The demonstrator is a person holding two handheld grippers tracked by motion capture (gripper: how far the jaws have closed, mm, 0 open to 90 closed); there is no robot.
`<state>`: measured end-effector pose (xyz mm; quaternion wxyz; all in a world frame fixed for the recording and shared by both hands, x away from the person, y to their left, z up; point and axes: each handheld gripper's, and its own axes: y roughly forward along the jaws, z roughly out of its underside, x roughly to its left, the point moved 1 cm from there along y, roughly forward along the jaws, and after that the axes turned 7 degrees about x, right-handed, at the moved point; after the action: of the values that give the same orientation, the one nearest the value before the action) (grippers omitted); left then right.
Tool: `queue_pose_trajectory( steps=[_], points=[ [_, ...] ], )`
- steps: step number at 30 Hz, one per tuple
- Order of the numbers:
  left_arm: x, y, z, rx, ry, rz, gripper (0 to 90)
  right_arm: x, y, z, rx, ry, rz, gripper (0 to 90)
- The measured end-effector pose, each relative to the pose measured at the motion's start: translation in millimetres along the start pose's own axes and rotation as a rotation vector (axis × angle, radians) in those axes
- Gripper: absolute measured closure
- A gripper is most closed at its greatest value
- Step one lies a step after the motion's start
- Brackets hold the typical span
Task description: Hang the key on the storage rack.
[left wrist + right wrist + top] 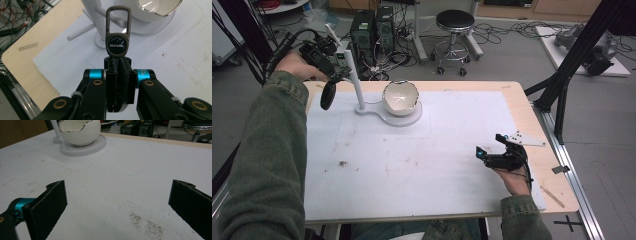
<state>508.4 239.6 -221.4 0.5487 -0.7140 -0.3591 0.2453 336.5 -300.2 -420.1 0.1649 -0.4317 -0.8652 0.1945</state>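
Two hand-held tongs work over a wooden desk (532, 120) covered by a white mat (412, 165). At the far left, the left tongs (330, 80) are raised above the desk's far left corner, held in a hand with a green sleeve. Their jaws are clamped tight on a dark metal keychain (117, 37), a round fob lettered "HAVAL" with an oblong carabiner loop standing up from it. In the high view the keychain (328, 95) hangs just left of a white stand (388, 112), close beside its upright post (355, 80) but apart from it. A short white peg (81, 33) juts sideways from that post, near the keychain's loop. On the stand's round base sits a white egg-shaped bowl (400, 98) with a jagged, silver-edged rim. At the near right, the right tongs (498, 156) rest low over the mat, jaws spread wide with nothing between them, well apart from the stand.
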Motion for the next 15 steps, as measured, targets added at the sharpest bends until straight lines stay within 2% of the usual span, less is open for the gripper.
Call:
queue_pose_trajectory(
  steps=[2,5,6,9,12,15],
  points=[
    [-1.3,0.6,-0.7,0.011,0.007,0.008,84.0,-0.3,0.5,0.0,-0.001,-0.006,0.002,0.8],
    [-1.9,3.1,-1.3,0.021,0.003,-0.002,84.0,-0.4,0.7,0.1,0.000,-0.006,0.001,0.8],
    [-2.6,7.3,-2.1,0.040,0.005,-0.011,84.0,-0.2,0.6,0.0,-0.002,-0.007,0.001,0.8],
    [-4.0,10.7,-3.4,0.046,0.003,-0.024,83.8,-0.1,0.4,0.0,-0.001,-0.007,0.001,0.8],
    [-6.4,13.5,-6.5,0.050,0.005,-0.060,83.6,0.1,1.1,0.2,0.004,-0.007,0.000,0.8],
    [-5.8,16.0,-7.5,0.053,0.007,-0.060,83.5,-0.2,1.8,0.2,0.005,-0.008,-0.001,0.8]
  ],
)
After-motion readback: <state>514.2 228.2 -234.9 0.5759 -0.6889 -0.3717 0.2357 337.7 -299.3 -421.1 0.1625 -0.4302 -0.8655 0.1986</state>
